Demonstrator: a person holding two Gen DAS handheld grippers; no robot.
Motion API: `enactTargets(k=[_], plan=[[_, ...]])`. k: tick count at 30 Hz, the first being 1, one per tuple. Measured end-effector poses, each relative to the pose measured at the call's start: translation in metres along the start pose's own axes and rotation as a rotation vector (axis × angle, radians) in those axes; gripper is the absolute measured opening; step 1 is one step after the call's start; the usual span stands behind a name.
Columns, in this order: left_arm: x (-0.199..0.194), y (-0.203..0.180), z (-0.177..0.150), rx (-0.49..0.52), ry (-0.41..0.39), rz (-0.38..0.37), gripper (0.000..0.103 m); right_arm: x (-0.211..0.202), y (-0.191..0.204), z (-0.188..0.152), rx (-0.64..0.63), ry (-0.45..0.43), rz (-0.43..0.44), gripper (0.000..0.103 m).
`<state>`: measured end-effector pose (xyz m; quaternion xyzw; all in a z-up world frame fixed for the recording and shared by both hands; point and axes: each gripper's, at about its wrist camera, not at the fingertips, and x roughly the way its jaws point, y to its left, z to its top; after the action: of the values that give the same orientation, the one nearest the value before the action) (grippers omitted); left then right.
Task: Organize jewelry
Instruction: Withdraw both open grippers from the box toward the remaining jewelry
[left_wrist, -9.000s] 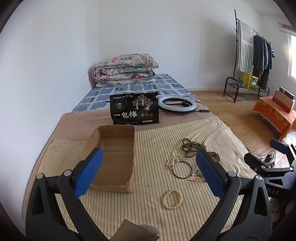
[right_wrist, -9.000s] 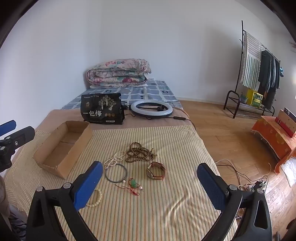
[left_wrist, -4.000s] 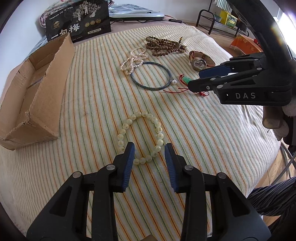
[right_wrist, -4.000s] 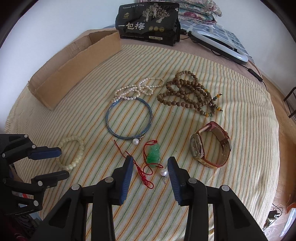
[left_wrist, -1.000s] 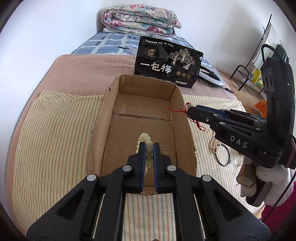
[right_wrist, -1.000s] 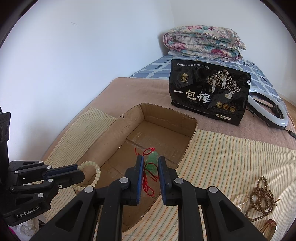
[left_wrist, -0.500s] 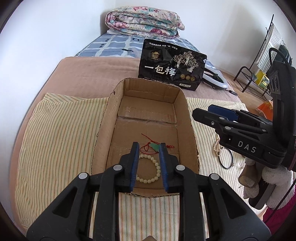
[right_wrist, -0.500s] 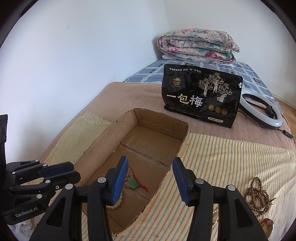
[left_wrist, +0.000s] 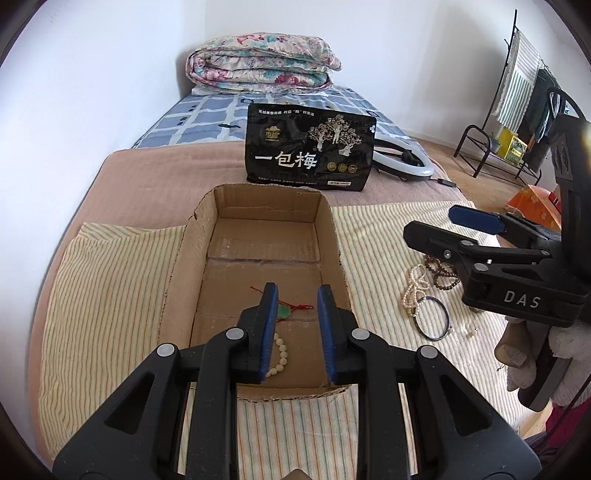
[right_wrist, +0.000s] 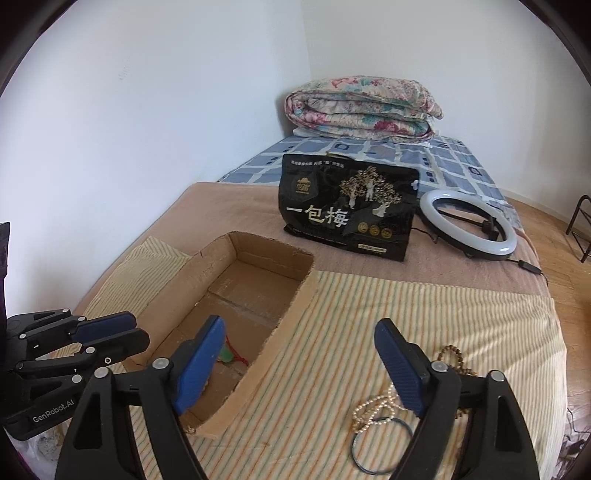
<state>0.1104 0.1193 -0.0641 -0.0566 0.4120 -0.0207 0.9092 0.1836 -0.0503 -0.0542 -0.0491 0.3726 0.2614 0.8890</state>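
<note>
An open cardboard box (left_wrist: 258, 236) (right_wrist: 295, 306) lies on a striped cloth. On its floor lie a cream bead bracelet (left_wrist: 280, 354) and a green pendant on red cord (left_wrist: 286, 312) (right_wrist: 226, 355). My left gripper (left_wrist: 295, 314) (right_wrist: 140, 328) hovers above the box's near end, slightly open, with nothing between its pads. To the right of the box my right gripper (right_wrist: 299, 328) (left_wrist: 430, 221) hangs over the box's right wall, its jaws opening wide and empty. A pearl strand (left_wrist: 415, 284) (right_wrist: 373, 406), a blue-grey bangle (left_wrist: 448, 317) (right_wrist: 353, 448) and brown wooden beads (left_wrist: 441, 275) (right_wrist: 452, 352) lie on the cloth.
Behind the box stands a black snack bag (left_wrist: 310, 155), with a ring light (right_wrist: 469, 225) beside it. A folded floral quilt (left_wrist: 258, 62) sits at the bed's far end. A clothes rack (left_wrist: 517, 74) stands on the floor at the right. A gloved hand (left_wrist: 535, 369) holds the right gripper.
The left gripper let the bead bracelet go into the box and the right let go the green pendant. Both pulled back and up, and the right jaws spread wide.
</note>
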Motion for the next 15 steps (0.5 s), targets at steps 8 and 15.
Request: enactTargets(k=[8, 15], plan=[[0.007, -0.036, 0.006, 0.027, 0.012, -0.067, 0.037, -0.048, -0.052, -0.015, 0.04, -0.031, -0.11, 0.102], [0.018, -0.076, 0.005, 0.055, 0.028, -0.138, 0.045, -0.082, -0.11, -0.04, 0.081, -0.027, -0.209, 0.103]])
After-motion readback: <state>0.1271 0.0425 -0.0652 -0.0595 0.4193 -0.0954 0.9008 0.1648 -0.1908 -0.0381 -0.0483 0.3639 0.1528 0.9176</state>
